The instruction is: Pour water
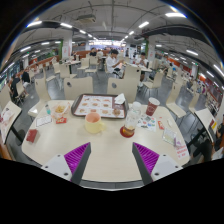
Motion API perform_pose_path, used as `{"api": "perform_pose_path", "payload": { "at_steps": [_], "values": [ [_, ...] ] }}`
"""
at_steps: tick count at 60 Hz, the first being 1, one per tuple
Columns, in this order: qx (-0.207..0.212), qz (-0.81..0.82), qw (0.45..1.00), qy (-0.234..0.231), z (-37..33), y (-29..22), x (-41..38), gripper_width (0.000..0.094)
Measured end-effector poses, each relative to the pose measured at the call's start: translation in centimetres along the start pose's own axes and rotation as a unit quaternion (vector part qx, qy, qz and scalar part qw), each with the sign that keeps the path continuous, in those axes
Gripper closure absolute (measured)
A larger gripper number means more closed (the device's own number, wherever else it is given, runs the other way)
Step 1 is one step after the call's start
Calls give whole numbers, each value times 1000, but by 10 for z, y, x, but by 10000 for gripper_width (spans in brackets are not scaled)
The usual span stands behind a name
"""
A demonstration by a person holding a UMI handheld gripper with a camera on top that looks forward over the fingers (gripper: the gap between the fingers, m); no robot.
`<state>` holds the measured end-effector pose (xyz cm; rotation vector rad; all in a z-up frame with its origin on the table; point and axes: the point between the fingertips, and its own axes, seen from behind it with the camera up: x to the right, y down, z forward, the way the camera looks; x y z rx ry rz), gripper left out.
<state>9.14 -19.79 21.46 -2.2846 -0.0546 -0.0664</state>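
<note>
While the gripper (112, 156) is held above the near edge of the round white table (60, 150), its two purple pads (76, 154) are seen spread wide apart with nothing gripped between them. A clear pitcher (93, 121) with orange liquid is located beyond the fingers, just in front of a brown tray (97, 103). A bottle (128, 124) stands right of the pitcher. A red-brown cup (152, 106) stands farther right.

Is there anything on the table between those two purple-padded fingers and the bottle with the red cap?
Nothing: in the gripper view the open gripper hangs short of the bottle, and only bare pale table lies between them.
</note>
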Motion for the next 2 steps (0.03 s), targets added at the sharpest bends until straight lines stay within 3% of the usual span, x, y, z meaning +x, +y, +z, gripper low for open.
{"api": "perform_pose_path", "payload": {
  "at_steps": [2],
  "values": [
    [1,3,1000,0,-1,-1,0,90]
  ]
}}
